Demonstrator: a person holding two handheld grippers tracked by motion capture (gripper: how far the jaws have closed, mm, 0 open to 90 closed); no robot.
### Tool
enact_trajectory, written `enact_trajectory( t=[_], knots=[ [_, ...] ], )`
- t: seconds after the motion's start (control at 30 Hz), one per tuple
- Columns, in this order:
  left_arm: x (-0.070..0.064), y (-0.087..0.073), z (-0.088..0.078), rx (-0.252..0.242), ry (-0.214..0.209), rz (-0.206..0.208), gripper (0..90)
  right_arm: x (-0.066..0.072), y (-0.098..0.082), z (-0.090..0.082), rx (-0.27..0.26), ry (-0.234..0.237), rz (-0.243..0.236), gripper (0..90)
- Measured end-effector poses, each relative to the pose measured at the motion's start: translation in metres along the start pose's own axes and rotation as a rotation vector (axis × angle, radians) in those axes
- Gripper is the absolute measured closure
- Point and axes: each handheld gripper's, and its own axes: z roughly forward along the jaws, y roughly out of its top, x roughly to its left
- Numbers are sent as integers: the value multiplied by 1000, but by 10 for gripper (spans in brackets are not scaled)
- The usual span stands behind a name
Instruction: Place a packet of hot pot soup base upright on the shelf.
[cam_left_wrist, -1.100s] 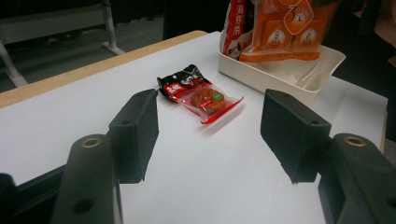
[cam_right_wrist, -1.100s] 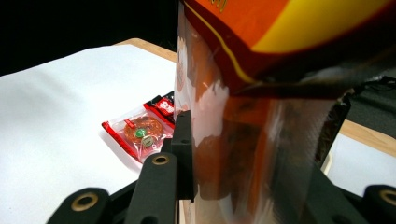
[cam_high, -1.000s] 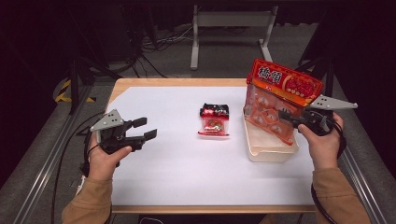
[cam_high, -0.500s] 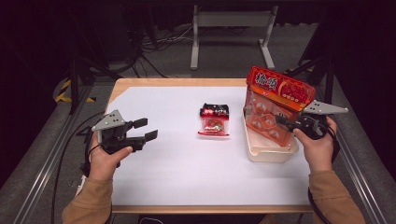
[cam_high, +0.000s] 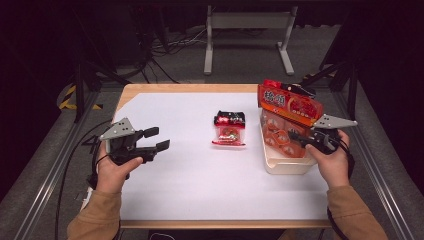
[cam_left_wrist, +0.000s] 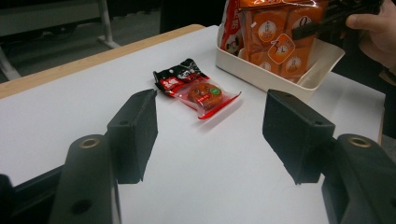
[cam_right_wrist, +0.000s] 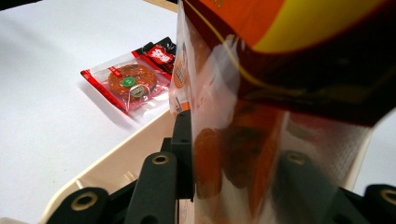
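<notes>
Wooden-edged table (cam_high: 175, 89) is carrying a white sheet (cam_high: 200, 170) that is covering nearly its whole top. At right, a cream rectangular tray (cam_high: 287, 165) is sitting on the sheet, long side running near to far. A large orange-and-red snack bag (cam_high: 287, 107) with clear lower panels is standing upright in the tray, its top leaning toward the far side; small orange packets are showing through the film. The right gripper (cam_high: 300, 140), held in the person's right hand (cam_high: 334, 162), is reaching in from the right and pinching the bag's lower clear part; in the right gripper view both black jaws are pressing the film from either side. Left of the tray and just apart from it, a small red-and-clear snack packet (cam_high: 229, 134) with a black far end is lying flat near the sheet's middle. At near left, the left gripper (cam_high: 159, 140) is hovering over bare sheet in the left hand (cam_high: 114, 170), jaws spread wide with nothing between them, pointing right toward the packet, well apart from it.
</notes>
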Motion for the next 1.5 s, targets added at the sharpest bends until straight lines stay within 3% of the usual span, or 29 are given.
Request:
enact_trajectory(
  t=[0.37, 0.5, 0.7, 0.8, 1.03, 1.5],
  knots=[
    [1, 0, 0, 6, -2, 2, 364, -11, -12, -2, -37, 9, 75, 694],
    [1, -1, 0, 1, -2, -6, 363, -13, -11, -5, -17, -13, 111, 641],
    [2, -2, -1, 1, 3, -9, 363, -12, -5, -18, -48, -59, 117, 429],
    [2, -1, -1, 0, 5, 0, 361, -12, -4, -26, -53, -70, 121, 363],
    [2, -2, 0, 4, 1, -15, 356, -10, -12, -42, -68, -80, 120, 333],
    [3, -2, 2, 12, -2, -20, 352, 7, -19, -79, -90, -75, 79, 329]
  ],
)
